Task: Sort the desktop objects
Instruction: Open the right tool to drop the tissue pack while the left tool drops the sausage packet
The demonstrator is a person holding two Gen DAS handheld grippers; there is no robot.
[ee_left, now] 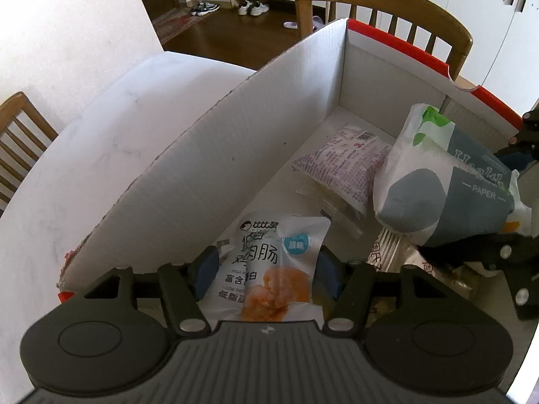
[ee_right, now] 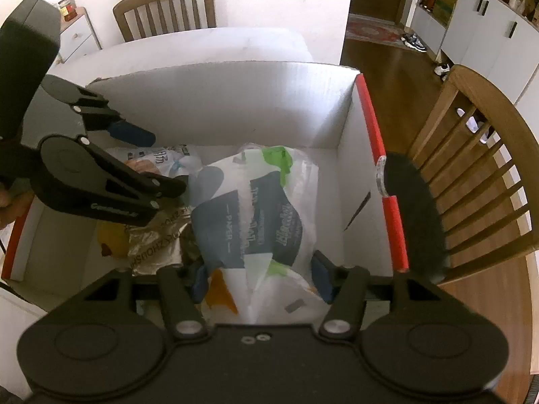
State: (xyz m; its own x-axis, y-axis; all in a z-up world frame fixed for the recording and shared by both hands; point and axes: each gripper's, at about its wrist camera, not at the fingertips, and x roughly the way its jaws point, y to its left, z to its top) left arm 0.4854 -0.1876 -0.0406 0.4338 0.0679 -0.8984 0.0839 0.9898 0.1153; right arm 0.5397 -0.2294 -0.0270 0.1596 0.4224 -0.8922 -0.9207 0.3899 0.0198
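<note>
A white cardboard box [ee_left: 209,155] with red outer sides stands on the table. My left gripper [ee_left: 264,272] is shut on a white chicken-sausage snack packet [ee_left: 269,269] and holds it inside the box. My right gripper [ee_right: 261,277] is shut on a white, grey and green tissue pack [ee_right: 256,215] and holds it over the box [ee_right: 215,101]. The tissue pack also shows at the right of the left wrist view [ee_left: 444,181]. The left gripper appears at the left of the right wrist view [ee_right: 145,155]. A pink-printed packet [ee_left: 347,165] lies on the box floor.
A silver foil packet [ee_right: 158,245] and a yellow item [ee_right: 113,239] lie in the box. The box stands on a white marble table [ee_left: 84,155]. Wooden chairs stand behind the box [ee_left: 380,3] and at the table's left [ee_left: 20,141]. Another chair [ee_right: 478,168] is at the right.
</note>
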